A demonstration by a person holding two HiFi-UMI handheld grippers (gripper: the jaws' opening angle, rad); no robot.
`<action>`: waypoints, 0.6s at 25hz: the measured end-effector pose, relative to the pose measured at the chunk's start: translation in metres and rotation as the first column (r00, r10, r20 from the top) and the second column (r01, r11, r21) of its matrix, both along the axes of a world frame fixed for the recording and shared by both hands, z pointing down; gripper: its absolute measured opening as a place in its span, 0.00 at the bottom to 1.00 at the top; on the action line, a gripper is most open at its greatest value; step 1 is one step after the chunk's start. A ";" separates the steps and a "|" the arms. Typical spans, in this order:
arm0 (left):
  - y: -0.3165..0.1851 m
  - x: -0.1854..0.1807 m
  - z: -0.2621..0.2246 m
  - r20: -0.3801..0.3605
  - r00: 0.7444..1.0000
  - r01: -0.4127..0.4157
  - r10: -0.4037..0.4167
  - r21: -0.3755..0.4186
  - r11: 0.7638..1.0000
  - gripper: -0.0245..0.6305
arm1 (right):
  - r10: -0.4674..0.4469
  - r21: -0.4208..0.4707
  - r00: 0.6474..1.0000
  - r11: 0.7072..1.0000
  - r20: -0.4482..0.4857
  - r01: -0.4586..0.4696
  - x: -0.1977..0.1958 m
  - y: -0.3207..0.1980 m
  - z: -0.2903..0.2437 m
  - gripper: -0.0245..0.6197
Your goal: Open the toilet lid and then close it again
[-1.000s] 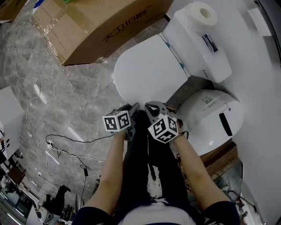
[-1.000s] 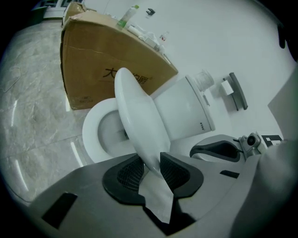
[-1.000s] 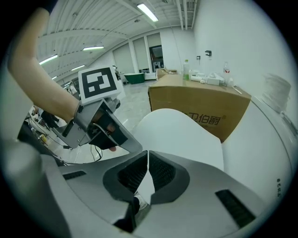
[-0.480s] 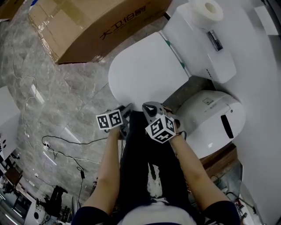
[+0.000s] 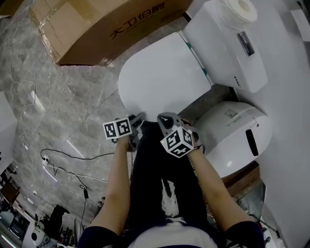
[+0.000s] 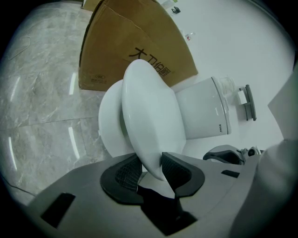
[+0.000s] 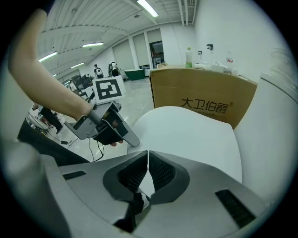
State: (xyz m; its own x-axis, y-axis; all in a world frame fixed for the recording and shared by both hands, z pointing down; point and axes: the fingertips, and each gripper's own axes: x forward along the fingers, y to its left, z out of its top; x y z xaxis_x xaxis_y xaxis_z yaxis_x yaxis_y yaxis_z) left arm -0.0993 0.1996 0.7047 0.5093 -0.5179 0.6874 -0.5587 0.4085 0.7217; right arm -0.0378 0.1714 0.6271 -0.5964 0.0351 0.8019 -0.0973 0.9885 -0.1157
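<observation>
- Cables [image 5: 63, 162] on marble floor [image 5: 72, 97], 9 o'clock of the grippers.
- Cardboard box [image 5: 106, 24] on floor at 11 o'clock, just beside toilet.
- L gripper [image 6: 150, 169]: jaws opening, front rim of toilet lid [image 5: 162, 80] between the pads; pads no longer clamp it.
- Lid white, lying low over the bowl at 12 o'clock of both grippers; can't tell if fully seated.
- R gripper [image 7: 147, 169]: jaws closed, pads together, nothing between; hangs at lid's front edge, just beside L gripper.
- Tank [image 5: 227, 48] at 1 o'clock behind lid, paper roll [image 5: 242, 9] on top.
- Round white unit [image 5: 237, 140] at 3 o'clock, beside bowl.
</observation>
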 end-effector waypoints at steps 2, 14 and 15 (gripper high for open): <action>0.001 -0.001 0.007 -0.007 1.000 0.008 -0.008 0.001 1.000 0.25 | 0.001 0.003 1.000 1.000 0.003 -0.001 -0.001 0.000 0.004 0.06; 0.005 -0.004 0.052 -0.059 0.998 0.005 -0.007 -0.037 0.999 0.27 | -0.009 0.063 1.000 0.998 0.011 0.008 -0.006 -0.009 0.034 0.06; 0.005 -0.004 0.055 -0.061 0.998 0.006 -0.008 -0.040 0.999 0.27 | -0.008 0.071 1.000 0.997 0.017 0.007 -0.007 -0.010 0.035 0.06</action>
State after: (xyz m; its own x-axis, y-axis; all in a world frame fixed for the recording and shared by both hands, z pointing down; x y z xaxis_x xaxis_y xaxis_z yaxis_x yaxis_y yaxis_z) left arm -0.1030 0.2050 0.7593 0.5473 -0.4941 0.6756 -0.5113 0.4417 0.7372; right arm -0.0447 0.1613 0.6618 -0.6099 -0.0167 0.7923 -0.0882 0.9950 -0.0469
